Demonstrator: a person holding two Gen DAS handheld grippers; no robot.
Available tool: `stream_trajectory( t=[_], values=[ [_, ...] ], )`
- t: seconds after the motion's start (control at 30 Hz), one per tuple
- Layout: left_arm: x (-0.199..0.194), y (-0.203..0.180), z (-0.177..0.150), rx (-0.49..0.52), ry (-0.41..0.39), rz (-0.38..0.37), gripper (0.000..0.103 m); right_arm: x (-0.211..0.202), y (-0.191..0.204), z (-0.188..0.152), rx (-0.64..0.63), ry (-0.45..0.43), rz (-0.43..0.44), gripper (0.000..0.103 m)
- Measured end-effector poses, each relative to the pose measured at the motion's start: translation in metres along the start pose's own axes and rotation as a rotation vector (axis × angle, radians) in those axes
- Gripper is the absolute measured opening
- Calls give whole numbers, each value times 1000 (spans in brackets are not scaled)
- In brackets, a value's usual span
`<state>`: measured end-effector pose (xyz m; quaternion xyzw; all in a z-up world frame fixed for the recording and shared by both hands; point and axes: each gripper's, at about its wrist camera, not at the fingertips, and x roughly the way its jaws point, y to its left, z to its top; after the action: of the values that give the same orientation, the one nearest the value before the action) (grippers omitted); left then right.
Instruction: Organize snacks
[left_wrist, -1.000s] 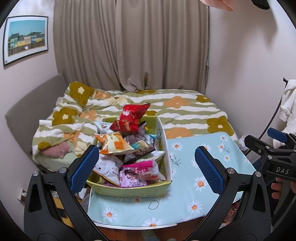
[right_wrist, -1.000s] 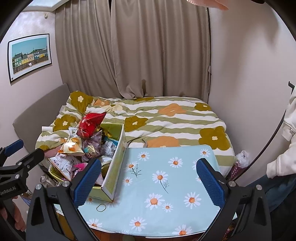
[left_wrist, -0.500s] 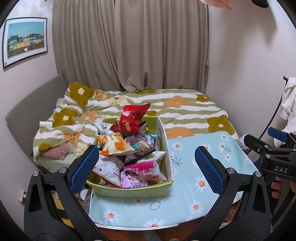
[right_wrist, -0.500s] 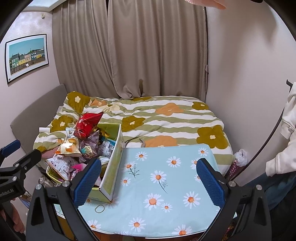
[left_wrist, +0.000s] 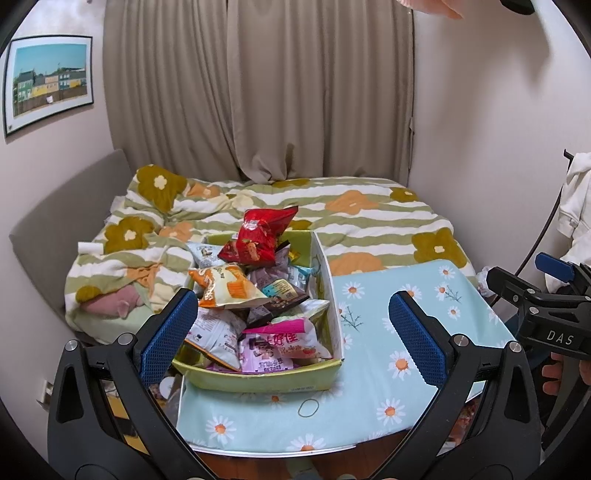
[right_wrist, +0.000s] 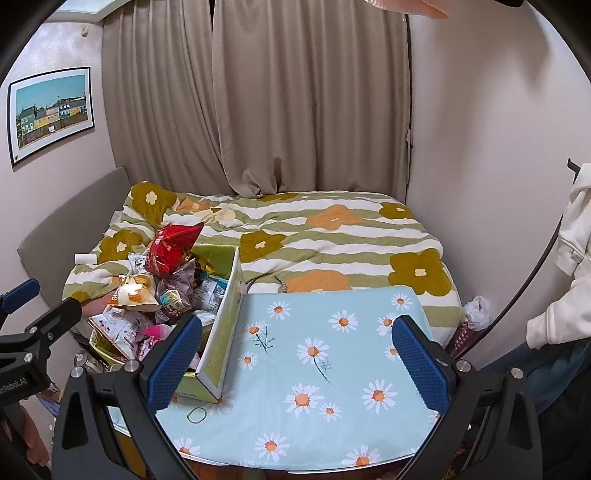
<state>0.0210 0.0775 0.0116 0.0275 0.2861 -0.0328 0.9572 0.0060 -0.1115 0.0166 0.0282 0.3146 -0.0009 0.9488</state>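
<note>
Striped green-and-white bedding with orange and olive flowers (right_wrist: 332, 236) fills the room behind a table under a pale blue daisy-print cloth (right_wrist: 317, 354). At that cloth's left end sits a shallow yellow-green cardboard box (left_wrist: 258, 380), heaped with snack packets. A crinkled red foil bag (left_wrist: 258, 240) crowns the heap, an orange-and-white chip bag (left_wrist: 227, 286) lies below it, and a pink-and-white pouch (left_wrist: 280, 341) rests by the near wall. No packet lies on the cloth beside the box.

Both tools hang back from the table. The left gripper (left_wrist: 295, 332) gapes wide with nothing between its blue pads, and the right gripper (right_wrist: 297, 360) is equally spread and empty.

This would fit either snacks gathered into the box or a jumbled pile awaiting sorting; the pictures do not settle which.
</note>
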Motion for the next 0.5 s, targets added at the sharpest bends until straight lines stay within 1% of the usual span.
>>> stream_trajectory(
  t=[0.23, 0.3, 0.43, 0.5],
  values=[
    [-3, 0, -2, -4, 6, -1, 103, -2, -1, -1, 1, 0, -3, 102],
    [-7, 1, -3, -11, 2, -12, 103, -2, -1, -1, 1, -1, -1, 102],
    [-15, -1, -6, -5, -18, 26, 103, -4, -3, -3, 1, -3, 3, 102],
    [-18, -2, -8, -4, -14, 41, 103, -7, -5, -6, 2, -6, 9, 102]
  ],
)
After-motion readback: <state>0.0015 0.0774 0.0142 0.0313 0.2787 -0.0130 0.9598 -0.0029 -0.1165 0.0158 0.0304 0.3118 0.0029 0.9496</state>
